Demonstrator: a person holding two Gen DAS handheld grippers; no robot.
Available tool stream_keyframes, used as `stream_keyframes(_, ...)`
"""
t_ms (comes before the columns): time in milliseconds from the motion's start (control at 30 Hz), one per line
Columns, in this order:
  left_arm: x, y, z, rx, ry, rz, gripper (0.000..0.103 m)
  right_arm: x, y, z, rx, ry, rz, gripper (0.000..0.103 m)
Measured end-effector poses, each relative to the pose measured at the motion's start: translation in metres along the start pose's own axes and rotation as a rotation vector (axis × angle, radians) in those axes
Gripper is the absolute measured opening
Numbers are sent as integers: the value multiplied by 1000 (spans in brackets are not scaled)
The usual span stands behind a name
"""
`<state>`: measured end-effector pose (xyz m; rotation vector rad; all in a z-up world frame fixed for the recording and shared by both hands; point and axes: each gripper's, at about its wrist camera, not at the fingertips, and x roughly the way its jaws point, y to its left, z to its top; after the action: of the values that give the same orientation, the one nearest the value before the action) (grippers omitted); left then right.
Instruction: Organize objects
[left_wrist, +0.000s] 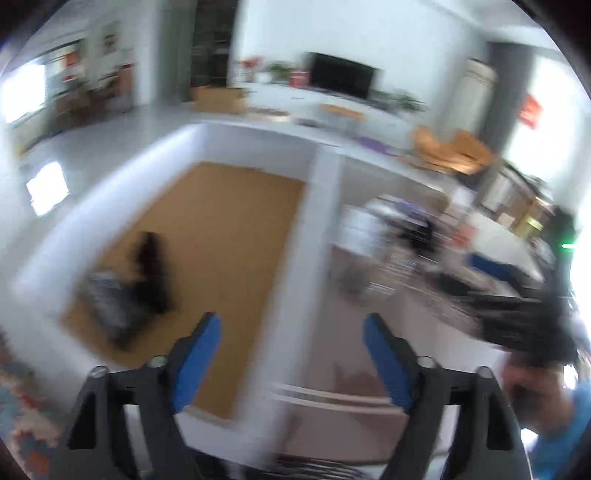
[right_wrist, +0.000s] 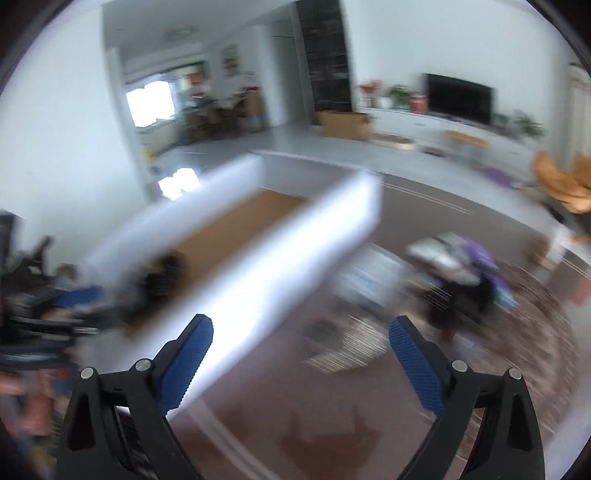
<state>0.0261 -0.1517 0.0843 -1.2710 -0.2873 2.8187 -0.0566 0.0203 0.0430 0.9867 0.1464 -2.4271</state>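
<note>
Two views, both blurred. Left wrist: left gripper (left_wrist: 291, 354) fingers apart, empty; dark soft items (left_wrist: 133, 291) lie in white box (left_wrist: 321, 229), near its left wall. Right wrist: right gripper (right_wrist: 301, 350) fingers apart, empty; clothes pile (right_wrist: 454, 280) on floor, probably light, limp; pinch a fold. Item types unreadable.

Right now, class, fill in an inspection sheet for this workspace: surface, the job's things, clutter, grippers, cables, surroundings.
Surface: brown rug, pictures blurred.
Job's things: white box with a brown floor; a dark item and a striped item lie inside.
Clutter: loose pile on the rug, right of the box; its items cannot be told apart.
Grippers: left gripper open, nothing between the pads; right gripper open, nothing between the pads.
Cables: nothing seen.
Surroundings: living room; television on a white cabinet, cardboard box, plants.
</note>
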Motion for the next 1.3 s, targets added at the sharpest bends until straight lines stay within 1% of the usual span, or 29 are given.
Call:
stream_keyframes(67,8,-40,-13,50,9,-70,103,2,-39,-33,19,38,-96,97)
stream_keyframes(100,18,-62,-21,78,21,-103,103,5,-58,-46,31,69,-135,97)
stream_keyframes(133,27,-77,-27,99,36,-115,103,6,-74,-62,42,97,-167,97)
stream_keyframes(200,60,-108,-39,144,82,-90,103,14,-101,-90,66,134,-223,97)
stream_keyframes(233,74,-116,-42,156,99,-77,103,14,-114,-103,77,146,-255,97)
stream_keyframes(300,103,-132,-51,191,125,-40,103,6,-132,-119,95,155,-282,97)
stream_keyframes(367,120,-145,-58,230,128,0,103,3,-145,-130,122,161,-301,97)
stream_keyframes(433,134,-148,-61,260,123,47,103,4,-157,-135,141,158,-310,97)
stream_keyframes(500,140,-150,-67,264,132,70,103,5,-161,-136,158,157,-315,97)
stream_keyframes(567,143,-149,-69,248,139,64,103,6,-167,-137,182,156,-304,97)
stream_keyframes(700,146,-140,-76,214,148,81,103,5,-164,-136,185,169,-322,97)
stream_keyframes(767,148,-139,-77,201,146,80,103,8,-162,-137,188,176,-337,100)
stream_keyframes(833,147,-139,-78,200,142,83,103,12,-164,-137,193,180,-351,103)
stream_keyframes(933,148,-140,-78,199,136,85,103,13,-162,-139,191,182,-361,103)
stream_keyframes(1300,152,-141,-76,197,136,86,103,15,-164,-140,204,183,-347,103)
